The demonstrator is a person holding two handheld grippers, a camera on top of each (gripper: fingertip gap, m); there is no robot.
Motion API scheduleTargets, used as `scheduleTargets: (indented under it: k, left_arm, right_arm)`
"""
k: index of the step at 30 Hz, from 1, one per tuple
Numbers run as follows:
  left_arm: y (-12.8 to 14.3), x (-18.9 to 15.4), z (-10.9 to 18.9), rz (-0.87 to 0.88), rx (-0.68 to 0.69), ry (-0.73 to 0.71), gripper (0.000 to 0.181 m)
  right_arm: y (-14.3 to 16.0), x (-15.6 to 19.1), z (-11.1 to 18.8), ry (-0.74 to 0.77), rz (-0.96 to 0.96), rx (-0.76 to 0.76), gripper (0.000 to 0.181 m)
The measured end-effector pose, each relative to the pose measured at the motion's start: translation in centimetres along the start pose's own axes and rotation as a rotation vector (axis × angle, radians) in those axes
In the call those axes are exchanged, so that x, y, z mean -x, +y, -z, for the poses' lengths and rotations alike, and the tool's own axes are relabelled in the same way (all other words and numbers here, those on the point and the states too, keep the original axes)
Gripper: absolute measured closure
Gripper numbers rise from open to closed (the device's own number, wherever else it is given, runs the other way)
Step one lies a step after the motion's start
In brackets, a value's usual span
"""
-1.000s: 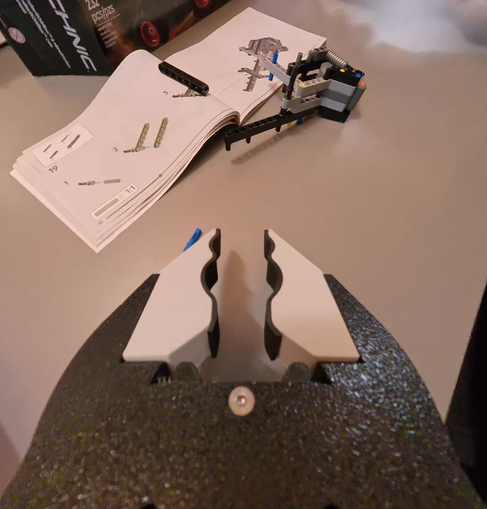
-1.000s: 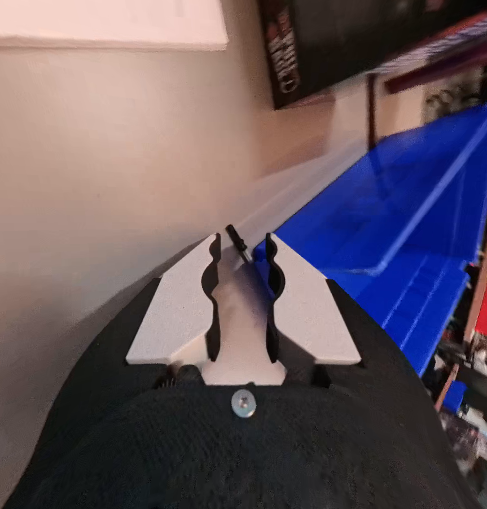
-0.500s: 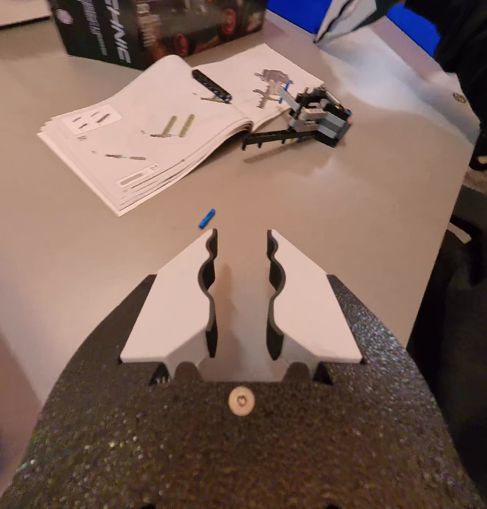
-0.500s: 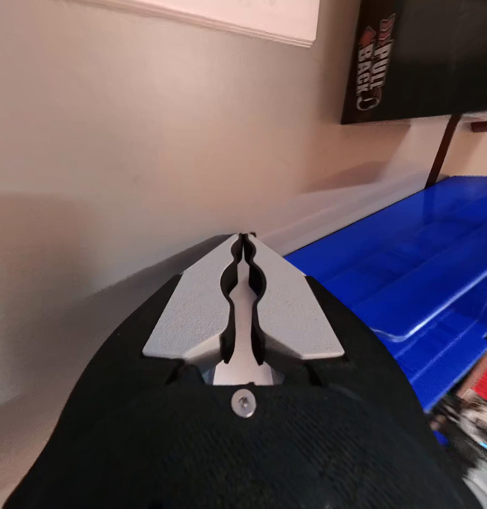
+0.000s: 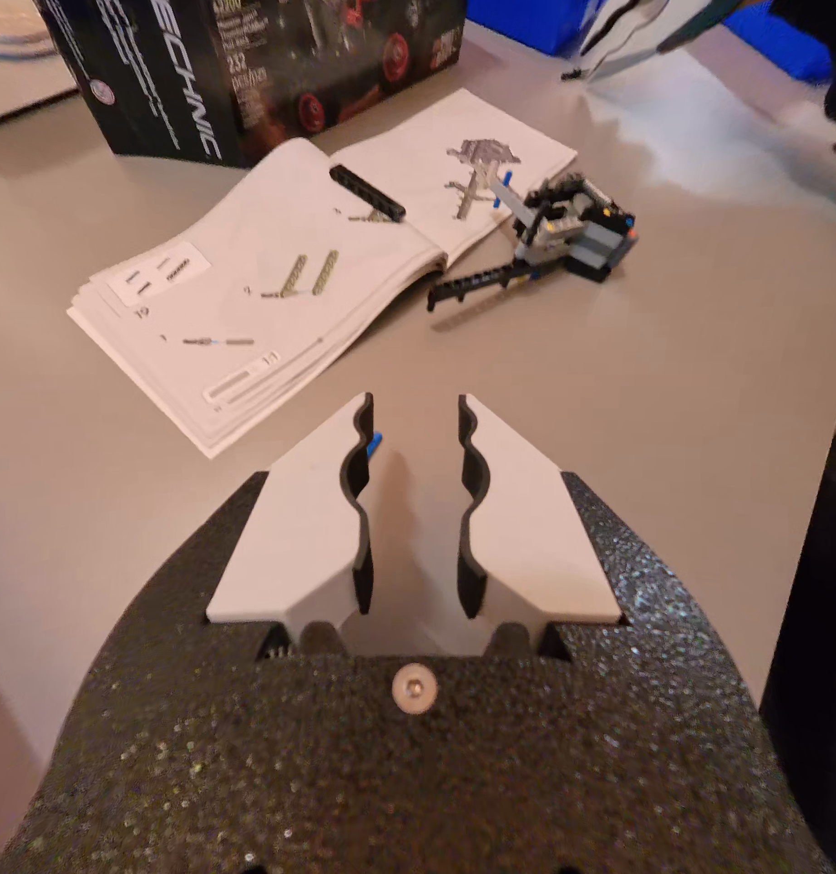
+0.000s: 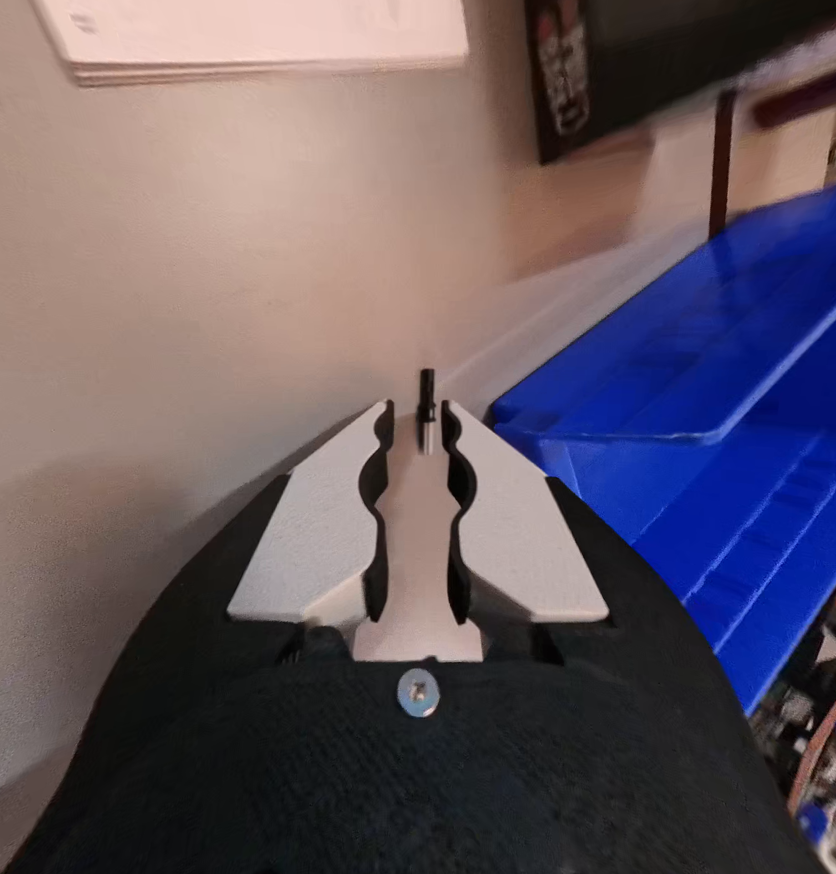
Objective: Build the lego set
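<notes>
While the left hand-held gripper [image 5: 415, 402] gapes empty, the right hand-held gripper [image 6: 417, 404] straddles a black pin [image 6: 426, 391], parted.

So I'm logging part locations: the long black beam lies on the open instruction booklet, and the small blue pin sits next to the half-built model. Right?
One thing is wrong. The long black beam does lie on the open instruction booklet, but the small blue pin is not next to the half-built model. It lies on the table between the jaws of the left gripper, as the left wrist view shows.
</notes>
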State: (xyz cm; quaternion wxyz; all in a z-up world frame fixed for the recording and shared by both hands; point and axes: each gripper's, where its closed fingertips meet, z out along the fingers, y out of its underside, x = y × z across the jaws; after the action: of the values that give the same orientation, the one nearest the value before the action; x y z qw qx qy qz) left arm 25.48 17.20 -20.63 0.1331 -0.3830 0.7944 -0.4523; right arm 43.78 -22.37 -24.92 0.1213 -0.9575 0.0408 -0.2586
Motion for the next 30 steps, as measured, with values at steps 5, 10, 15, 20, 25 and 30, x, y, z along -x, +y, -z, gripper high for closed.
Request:
scheduleTargets:
  k: [5,10,15,20,25,30]
  left_arm:
    - [-3.0,0.6,-2.3,-0.020,0.014,-0.001,0.146]
    - [-6.4,1.4,-5.4,-0.003,0.020,-0.019,0.143]
    - [-8.5,2.2,-10.1,0.034,0.079,-0.072,0.122]
    - [-6.7,2.2,-13.6,-0.022,0.269,-0.139,0.126]
    - [-6.5,2.8,-13.8,-0.101,0.263,-0.196,0.176]
    - [-7.7,2.1,-9.5,-0.164,0.123,-0.167,0.176]
  right_arm:
    - [0.1,-1.1,-0.7,-0.014,-0.252,-0.055,0.153]
    - [0.1,-0.6,-1.5,-0.105,-0.391,-0.092,0.178]
    - [0.2,-0.4,-1.3,-0.050,-0.412,-0.081,0.179]
    - [-1.0,0.1,0.8,0.165,-0.436,-0.066,0.179]
    - [-7.6,-0.5,8.2,0.326,-0.643,-0.479,0.179]
    - [-16.6,2.5,17.3,0.180,-0.702,-1.034,0.179]
